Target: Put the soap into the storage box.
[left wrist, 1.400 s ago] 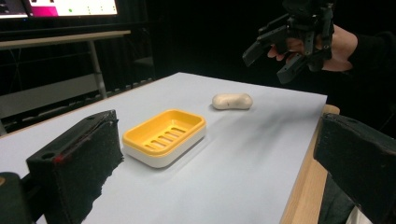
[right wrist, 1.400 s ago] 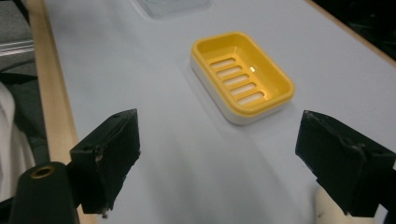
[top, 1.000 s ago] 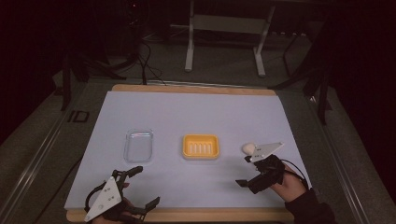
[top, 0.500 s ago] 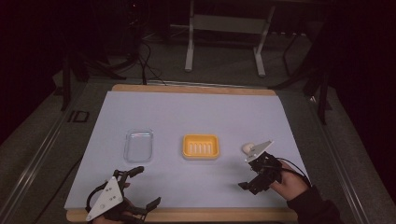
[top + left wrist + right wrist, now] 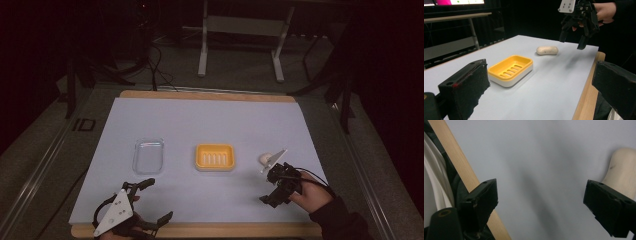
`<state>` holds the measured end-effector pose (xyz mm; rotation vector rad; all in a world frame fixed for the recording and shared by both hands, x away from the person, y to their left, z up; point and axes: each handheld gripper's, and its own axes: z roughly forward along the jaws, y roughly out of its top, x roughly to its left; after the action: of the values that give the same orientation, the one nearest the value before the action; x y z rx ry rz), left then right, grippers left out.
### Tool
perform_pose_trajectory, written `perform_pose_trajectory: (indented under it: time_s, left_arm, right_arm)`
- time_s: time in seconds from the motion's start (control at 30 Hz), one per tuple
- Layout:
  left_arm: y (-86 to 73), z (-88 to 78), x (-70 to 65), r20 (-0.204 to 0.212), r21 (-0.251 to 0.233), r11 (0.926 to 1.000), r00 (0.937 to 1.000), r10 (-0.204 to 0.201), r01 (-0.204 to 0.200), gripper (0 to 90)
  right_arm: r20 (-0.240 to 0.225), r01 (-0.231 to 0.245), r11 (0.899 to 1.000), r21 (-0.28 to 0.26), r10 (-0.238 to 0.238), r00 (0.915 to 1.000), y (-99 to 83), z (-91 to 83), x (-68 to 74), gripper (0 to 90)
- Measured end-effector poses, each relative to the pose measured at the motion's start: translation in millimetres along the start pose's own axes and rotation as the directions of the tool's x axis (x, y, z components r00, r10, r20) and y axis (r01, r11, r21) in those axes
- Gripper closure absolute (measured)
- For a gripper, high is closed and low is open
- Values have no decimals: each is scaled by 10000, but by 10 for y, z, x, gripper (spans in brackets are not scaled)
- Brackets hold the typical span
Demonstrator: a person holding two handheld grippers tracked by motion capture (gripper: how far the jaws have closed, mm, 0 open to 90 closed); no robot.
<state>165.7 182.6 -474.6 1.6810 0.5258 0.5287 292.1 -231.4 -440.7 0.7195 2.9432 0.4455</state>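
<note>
A yellow soap dish [image 5: 215, 157] with a slotted floor sits mid-table, and it also lies ahead in the left gripper view [image 5: 510, 68]. To its right lies a pale bar of soap [image 5: 264, 158] [image 5: 547, 50]. My right gripper [image 5: 268, 188] hangs open just on the near side of the soap, jaws pointing down at the table with nothing between them. In the right gripper view the soap [image 5: 621, 175] lies past the right jaw. My left gripper [image 5: 155, 201] rests open and empty at the front left edge.
A clear plastic tray [image 5: 148, 156] lies left of the soap dish. The table's wooden front edge [image 5: 240, 230] [image 5: 456, 157] runs close to both hands. A metal stand [image 5: 240, 30] and cables are on the floor beyond the table.
My right gripper has turned and shifted slightly left and toward the front, staying open beside the soap. The left gripper has hardly moved.
</note>
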Motion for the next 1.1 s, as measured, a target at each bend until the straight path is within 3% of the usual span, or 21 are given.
perform_pose_trajectory:
  time_s: [0.23,0.43,0.53,0.8,0.93,1.0,1.1]
  left_arm:
    - [0,4,-2,-13,20,10000,10000,-9,9,11]
    - [-3,9,-2,-7,77,10000,10000,14,-14,11]
    - [-3,10,-1,-11,87,10000,10000,6,-6,11]
    - [-4,8,-2,-12,133,9999,10000,43,-43,11]
    - [-5,12,-3,6,134,9999,10000,29,-29,11]
    - [-5,13,-4,10,132,9999,10000,38,-38,11]
    - [-4,15,-4,17,131,9999,10000,41,-41,11]
  right_arm:
    - [127,-220,9994,285,217,9997,-42,36,-28,123]
    - [230,-924,9937,633,911,9956,-112,55,-121,133]
    - [328,-1061,9907,852,1036,9941,-131,67,-146,133]
    - [681,-1824,9736,1371,1745,9823,-204,111,-289,132]
    - [1004,-2200,9571,1887,2040,9738,-234,141,-367,137]
    - [1064,-2217,9569,1879,2045,9731,-237,140,-380,140]
    - [1105,-2587,9421,2133,2398,9645,-244,142,-449,140]
